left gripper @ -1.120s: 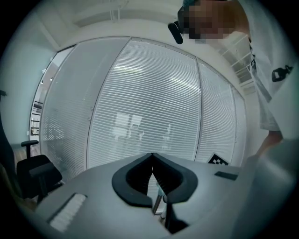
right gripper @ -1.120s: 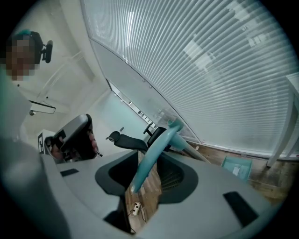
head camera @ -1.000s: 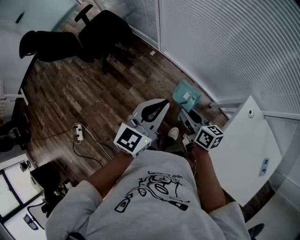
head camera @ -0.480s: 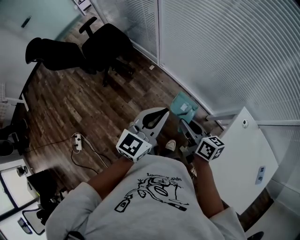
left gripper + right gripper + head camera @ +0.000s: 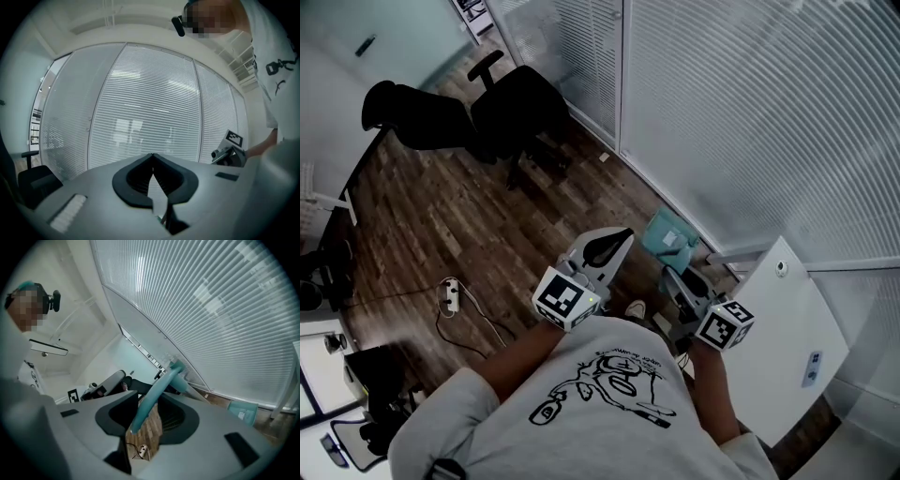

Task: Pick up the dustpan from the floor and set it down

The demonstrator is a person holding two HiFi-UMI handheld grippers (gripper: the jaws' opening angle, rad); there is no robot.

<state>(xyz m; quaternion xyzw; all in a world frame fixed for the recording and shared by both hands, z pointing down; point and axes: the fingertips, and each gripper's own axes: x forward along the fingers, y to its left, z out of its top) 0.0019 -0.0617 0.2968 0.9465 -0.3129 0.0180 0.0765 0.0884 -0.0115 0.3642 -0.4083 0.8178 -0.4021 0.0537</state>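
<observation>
The teal dustpan [image 5: 668, 236] hangs low by the blind-covered glass wall, and whether it touches the wood floor I cannot tell. Its long teal handle [image 5: 154, 394] runs up between the jaws of my right gripper [image 5: 157, 403], which is shut on it; the pan [image 5: 243, 412] shows to the lower right. In the head view the right gripper [image 5: 677, 277] is just behind the pan, near the person's shoe. My left gripper [image 5: 624, 232] is held out level to the left of the pan, its jaws shut [image 5: 152, 155] with the tips touching and nothing between them.
Two black office chairs [image 5: 511, 108] stand at the far left by the glass wall. A white power strip [image 5: 450, 295] with its cable lies on the floor to the left. A white cabinet top [image 5: 783, 342] is close on the right.
My right gripper has risen with the dustpan's handle in it, and the floor now looks farther off. The left gripper has stayed shut and has barely shifted.
</observation>
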